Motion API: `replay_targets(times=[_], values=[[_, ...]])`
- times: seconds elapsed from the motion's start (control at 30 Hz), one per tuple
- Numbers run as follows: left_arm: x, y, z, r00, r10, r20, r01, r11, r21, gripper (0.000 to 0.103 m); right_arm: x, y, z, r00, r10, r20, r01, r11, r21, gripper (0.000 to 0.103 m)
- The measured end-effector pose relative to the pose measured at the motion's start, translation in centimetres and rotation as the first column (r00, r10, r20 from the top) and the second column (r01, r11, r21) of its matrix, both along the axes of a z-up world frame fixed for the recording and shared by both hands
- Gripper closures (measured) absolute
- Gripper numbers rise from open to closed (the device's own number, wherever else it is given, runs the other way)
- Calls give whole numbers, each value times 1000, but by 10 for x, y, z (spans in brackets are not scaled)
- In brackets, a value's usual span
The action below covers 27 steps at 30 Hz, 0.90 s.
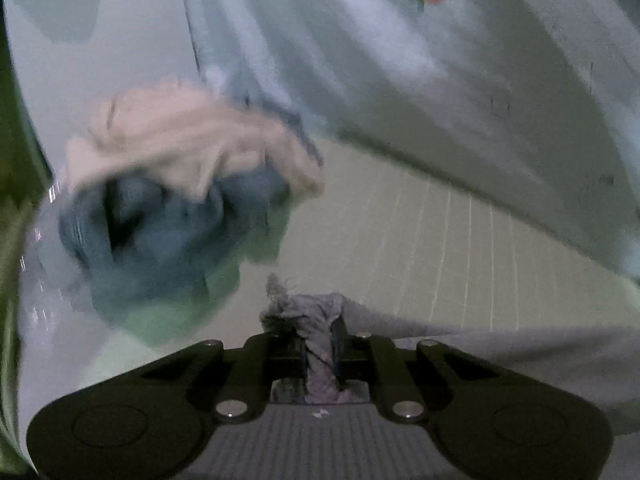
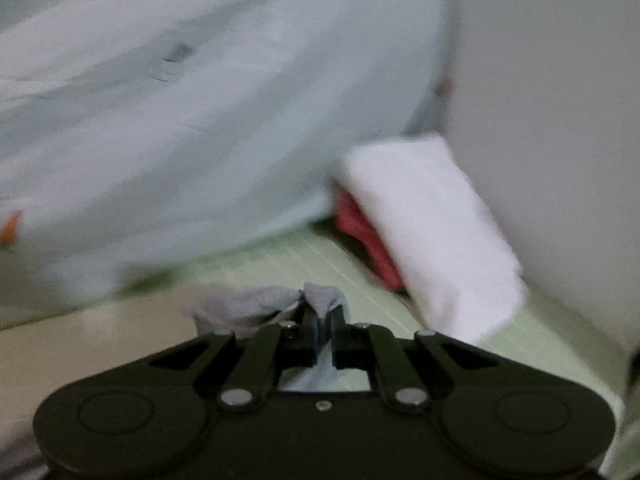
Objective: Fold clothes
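Observation:
A pale lilac-grey garment hangs stretched between my two grippers above a pale green mat. My left gripper is shut on a bunched, frayed edge of it, and the cloth runs off to the right. In the right wrist view my right gripper is shut on another bunched edge of the lilac-grey garment, which sags to the left of the fingers. Both views are blurred by motion.
A heap of pink and blue clothes lies at the left. A person in a light blue shirt fills the background. A folded white towel lies over a red cloth by a pale wall.

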<state>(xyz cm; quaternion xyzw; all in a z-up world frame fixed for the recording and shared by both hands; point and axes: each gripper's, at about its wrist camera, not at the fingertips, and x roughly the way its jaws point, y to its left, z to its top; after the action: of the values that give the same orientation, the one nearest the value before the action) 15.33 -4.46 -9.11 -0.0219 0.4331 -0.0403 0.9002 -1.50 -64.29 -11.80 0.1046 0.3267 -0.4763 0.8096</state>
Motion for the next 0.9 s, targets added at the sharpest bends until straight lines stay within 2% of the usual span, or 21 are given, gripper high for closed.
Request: replay_targets(times=[0.07,0.1,0.17,0.23,0.3,0.33,0.4,0.47,0.57,0.63,0.7,0.77,0.9], values=[[-6,0,-21,996,5,-90,-8,999,-34,85,-21,-8,4,998,-58,9,58,998,-15,97],[-8,-1,-31,992,11,-129,-17,999,-45,81,-27,-9,-10,997,-74,-22,75,997,18,97],[-14,-2,-40,984,7,-178,-16,999,-49,79,-39,-11,-29,994,-107,-35,110,990,88,97],[-20,-6,-40,982,-22,-185,15,999,-44,74,-48,-13,-41,990,-137,-40,141,979,145,97],[-24,-7,-34,985,-47,-166,41,998,-43,59,-51,-13,-44,987,-149,-57,156,975,161,95],[-25,-5,-30,988,-54,-147,47,998,-48,56,-51,-14,-42,987,-152,-50,158,974,164,93],[-21,-1,-21,993,-45,-113,39,998,-58,48,-49,-13,-35,987,-160,-30,163,974,156,76],[-15,2,-11,996,-22,-82,17,998,-66,42,-45,-10,-24,989,-149,3,147,981,124,49],[-3,3,-2,999,5,-47,-9,997,-83,32,-36,-3,-9,992,-113,57,109,992,68,33],[9,0,-8,998,13,-67,-16,998,-55,31,-26,0,-2,993,-77,84,73,996,51,24],[21,-3,-15,996,20,-89,-23,999,-26,26,-15,1,-3,996,-47,76,42,997,61,23],[34,-7,-27,989,22,-146,-19,1000,21,26,-7,-1,-11,998,-46,49,42,996,82,23],[48,-11,-44,980,-5,-197,6,1000,4,26,0,-9,-29,998,-67,-4,67,989,132,23]])
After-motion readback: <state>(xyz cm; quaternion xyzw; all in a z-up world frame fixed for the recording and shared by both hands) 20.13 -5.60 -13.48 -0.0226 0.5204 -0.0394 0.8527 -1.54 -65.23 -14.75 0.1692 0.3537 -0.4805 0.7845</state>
